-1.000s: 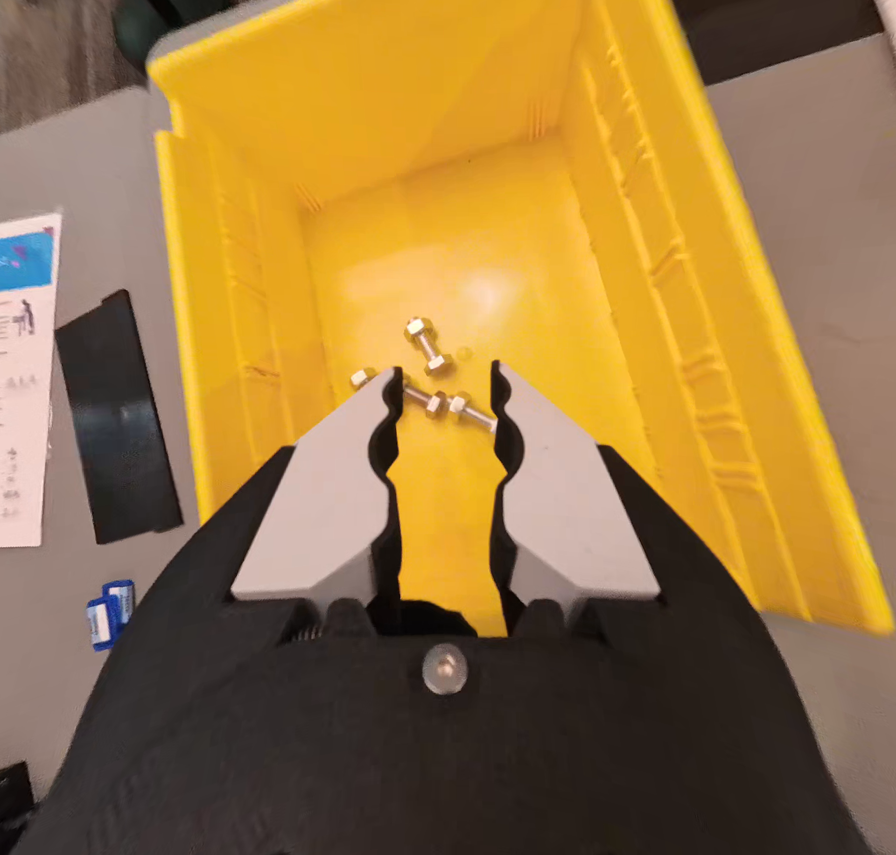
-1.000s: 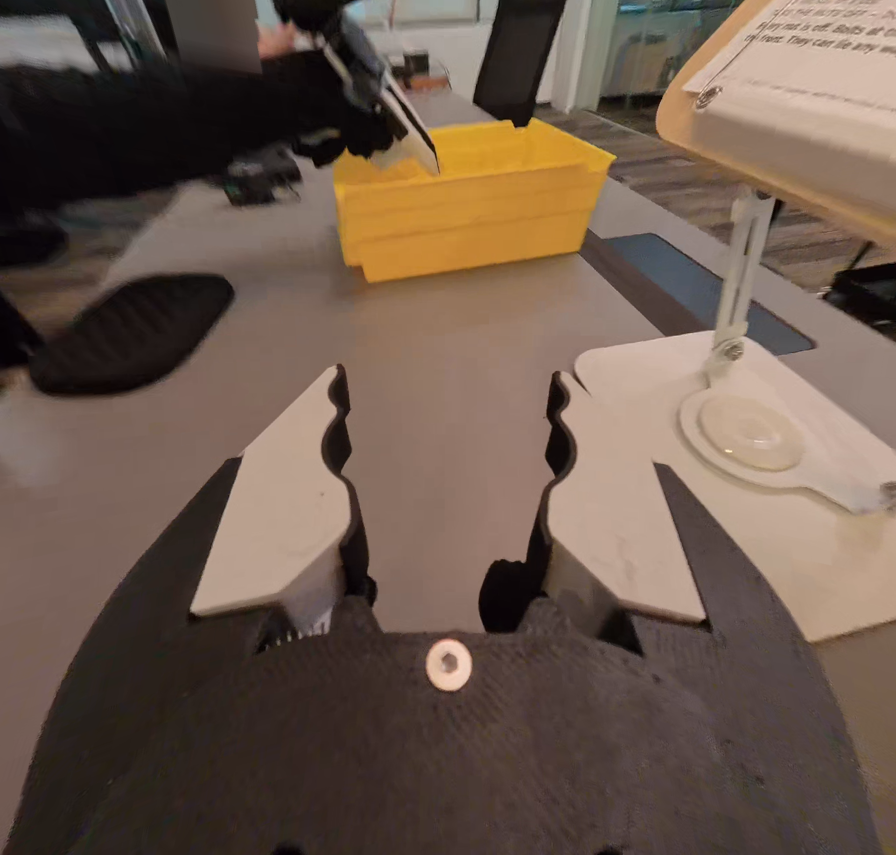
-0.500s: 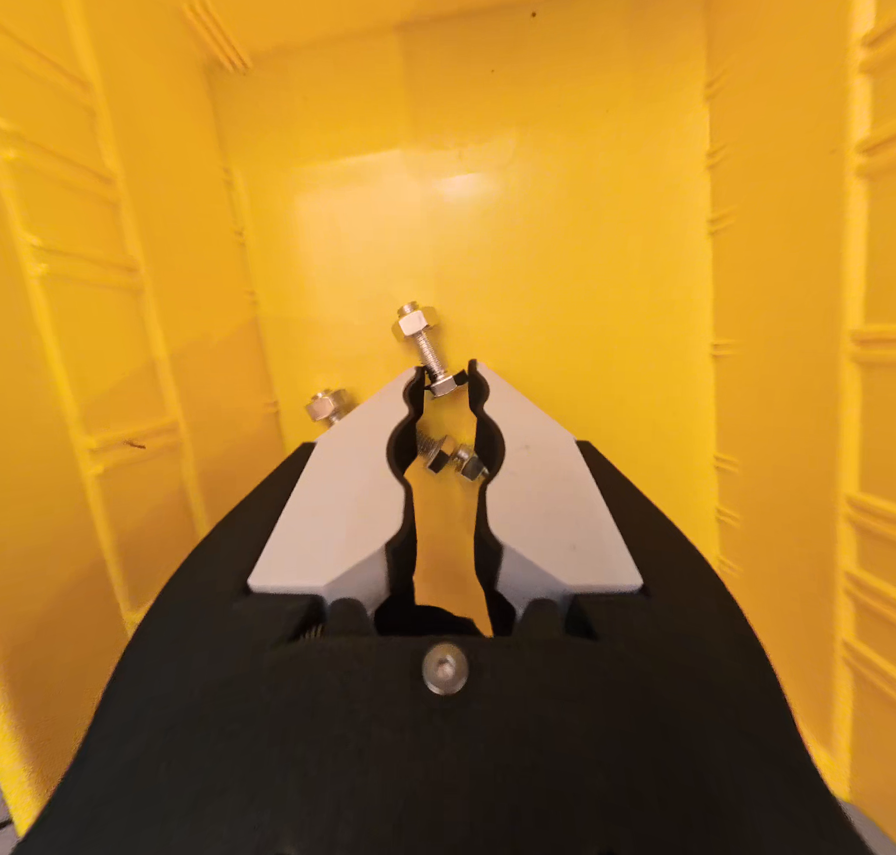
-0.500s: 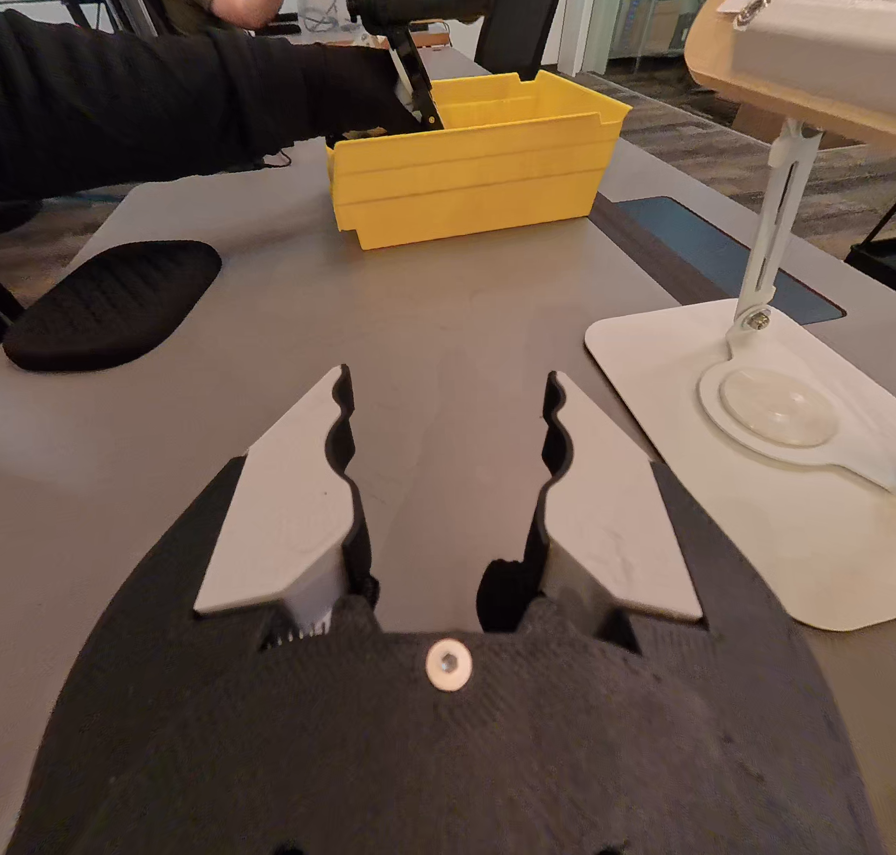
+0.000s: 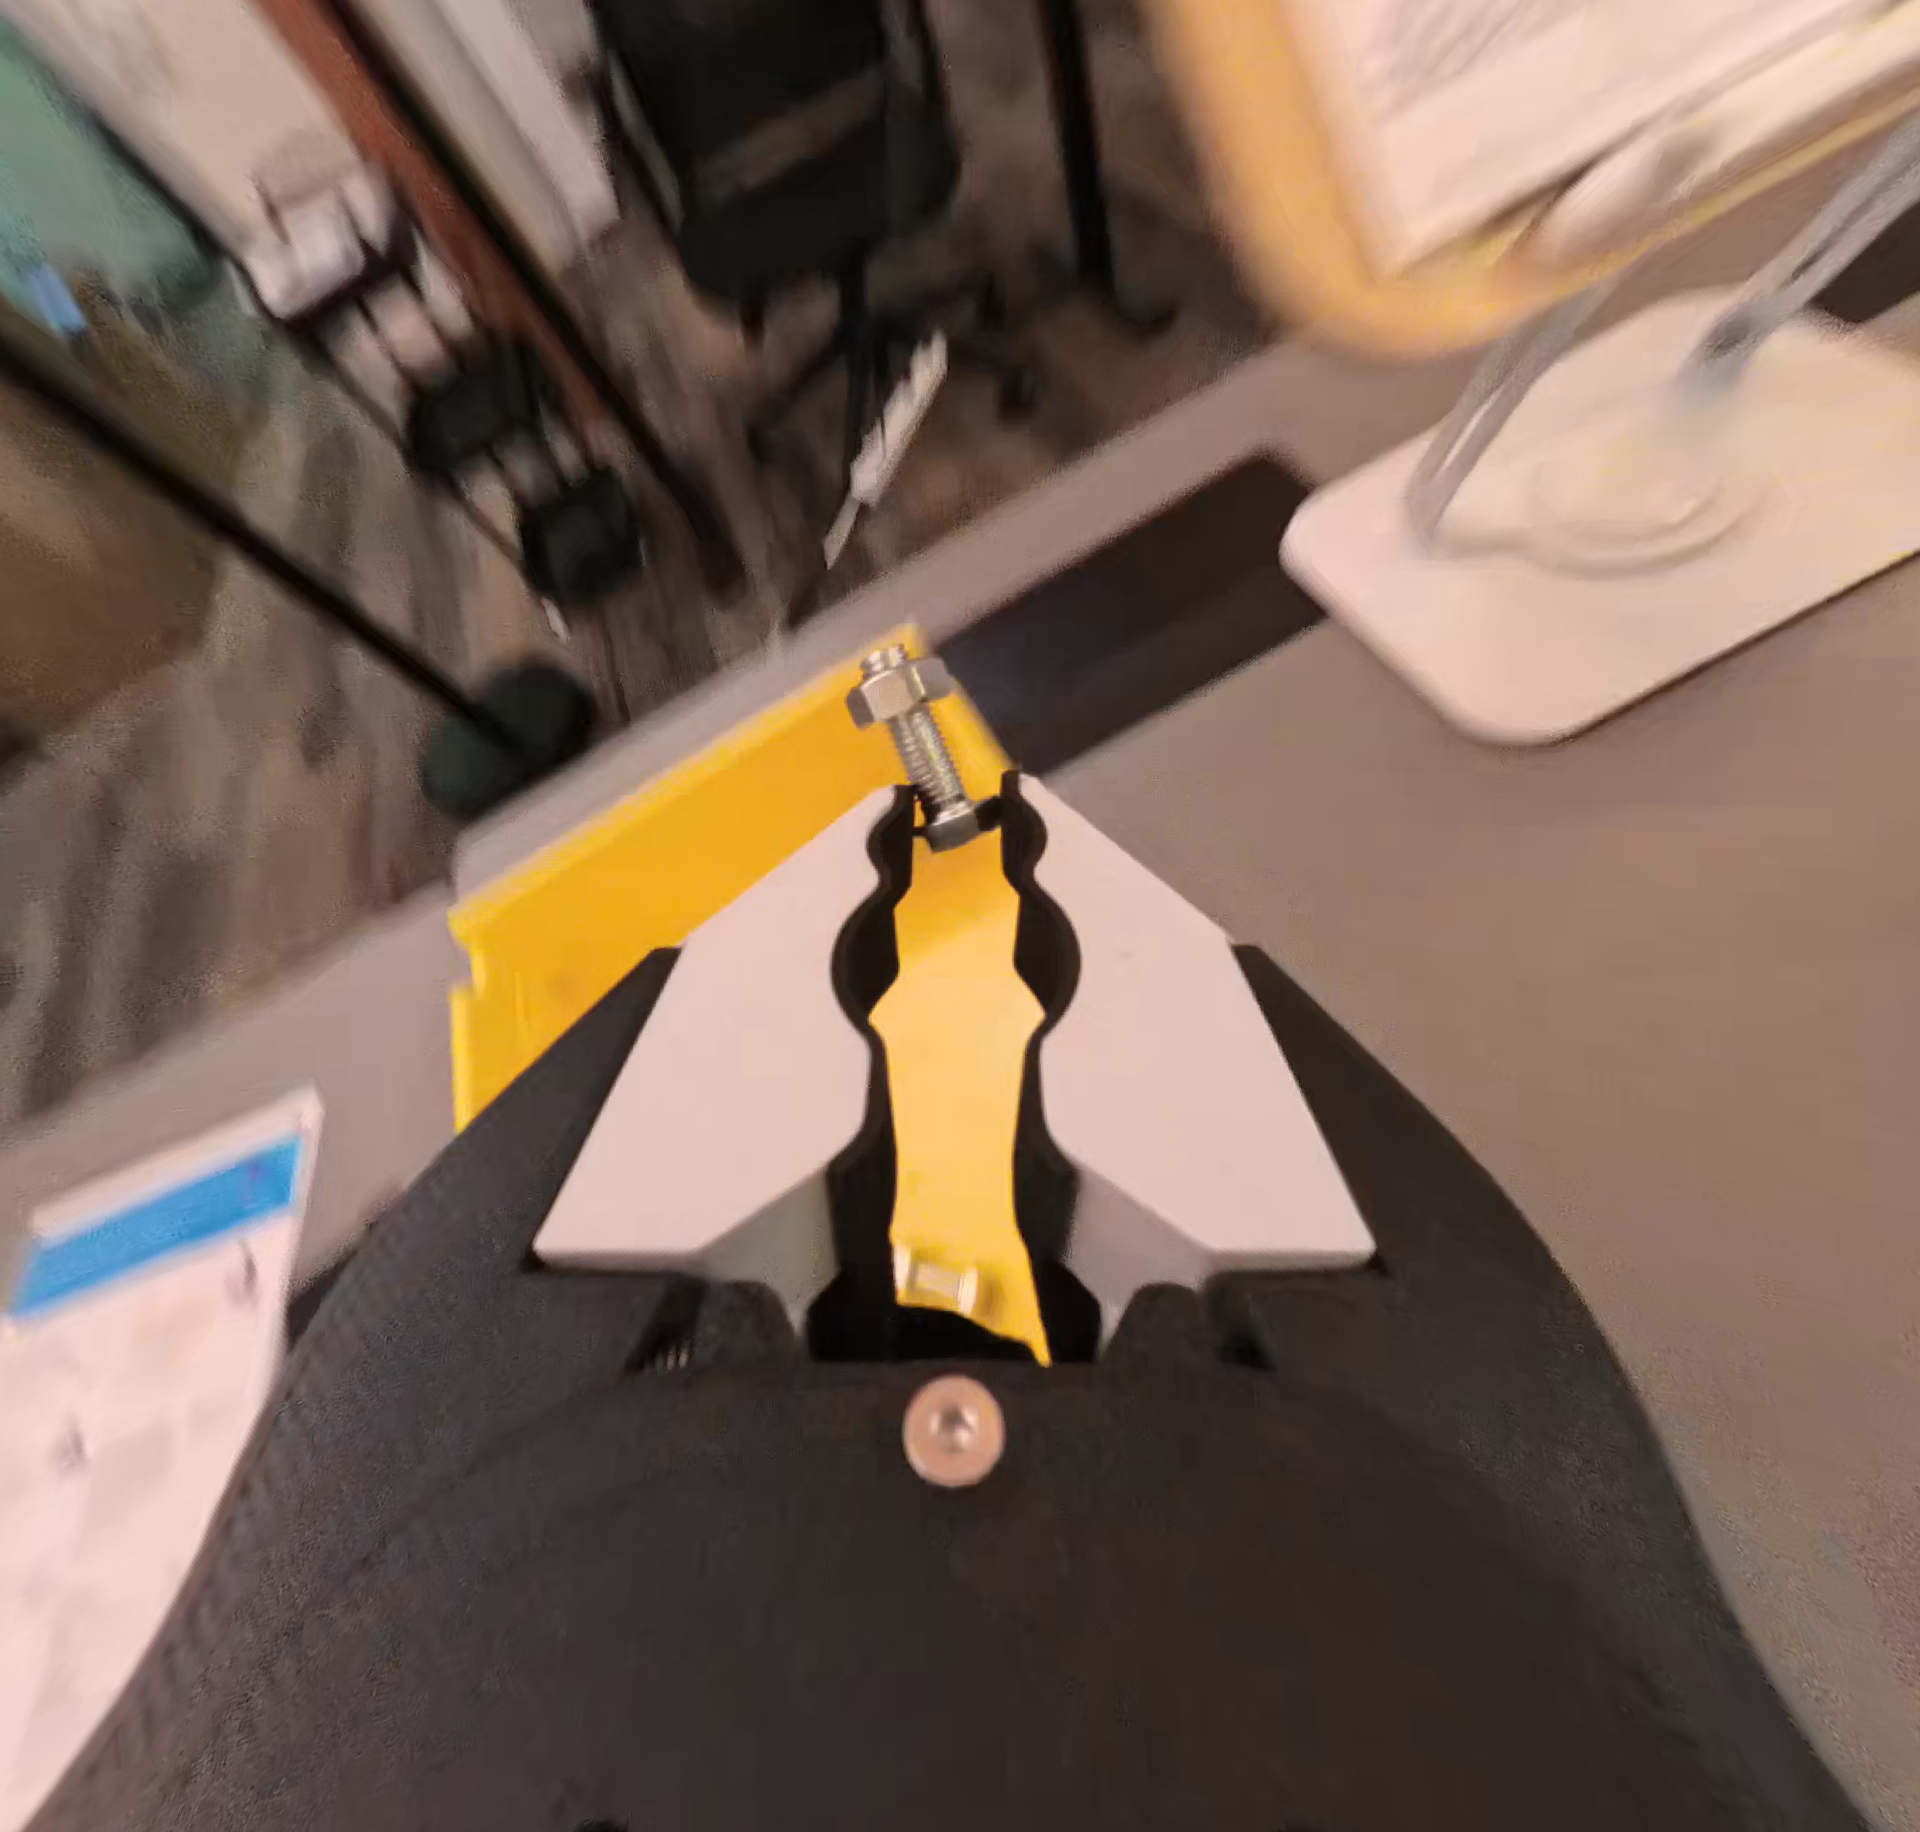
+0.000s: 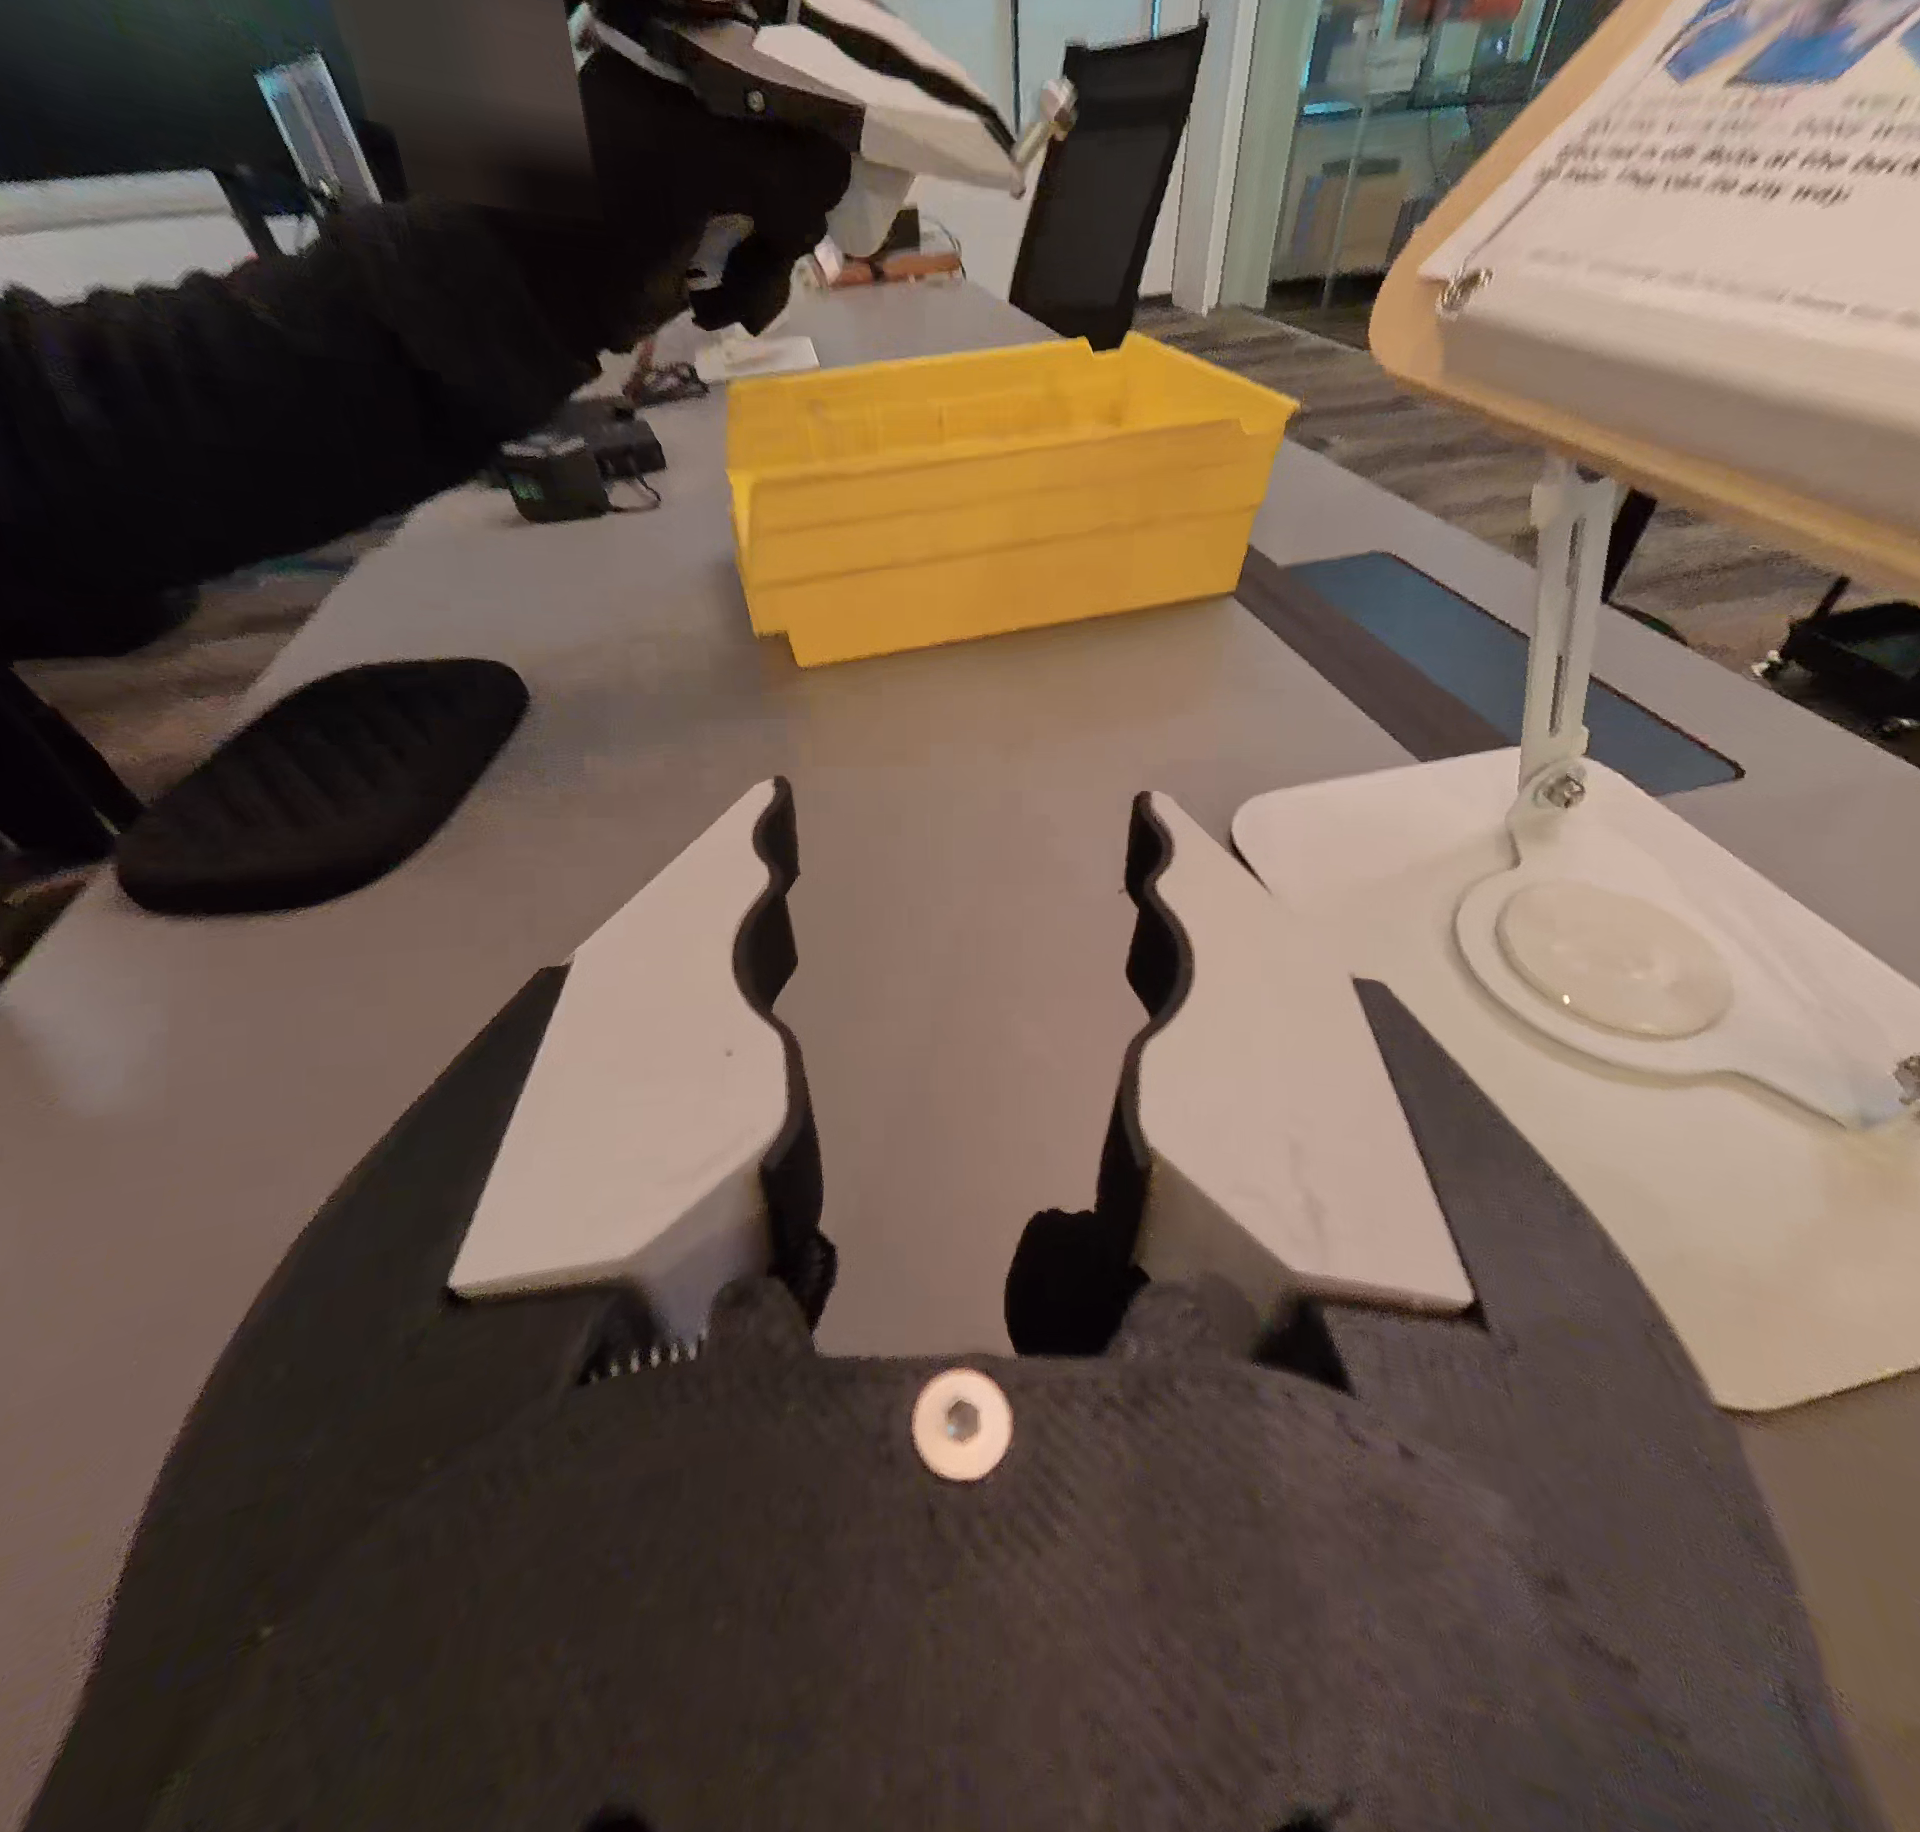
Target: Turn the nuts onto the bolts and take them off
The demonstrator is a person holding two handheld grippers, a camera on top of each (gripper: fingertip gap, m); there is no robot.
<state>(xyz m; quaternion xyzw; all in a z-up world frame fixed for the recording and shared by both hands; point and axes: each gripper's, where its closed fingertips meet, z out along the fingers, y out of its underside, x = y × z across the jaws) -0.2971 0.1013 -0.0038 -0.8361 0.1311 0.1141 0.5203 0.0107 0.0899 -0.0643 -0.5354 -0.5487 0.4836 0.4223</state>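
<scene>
My left gripper point(image 5: 956, 814) is shut on the head of a silver bolt point(image 5: 925, 754) with a nut point(image 5: 896, 689) threaded near its far end. It holds the bolt in the air above the yellow bin point(image 5: 665, 878). Another nut or bolt head point(image 5: 935, 1289) shows in the bin between the fingers. In the right wrist view the left gripper point(image 6: 1013, 167) is raised above the yellow bin point(image 6: 997, 525), the bolt point(image 6: 1044, 125) sticking out of its tips. My right gripper point(image 6: 961, 826) is open and empty, low over the grey table point(image 6: 935, 722).
A white stand base point(image 6: 1558, 1055) carrying a tilted clipboard point(image 6: 1704, 213) stands at the right. A black padded rest point(image 6: 322, 785) lies at the left. A printed sheet point(image 5: 135, 1367) lies left of the bin. Small black devices point(image 6: 561, 463) sit behind. There is about 30 centimetres between the tips of the two grippers.
My left gripper has closed on the bolt inside the bin and lifted it up and out. My right gripper has stayed open in about the same place.
</scene>
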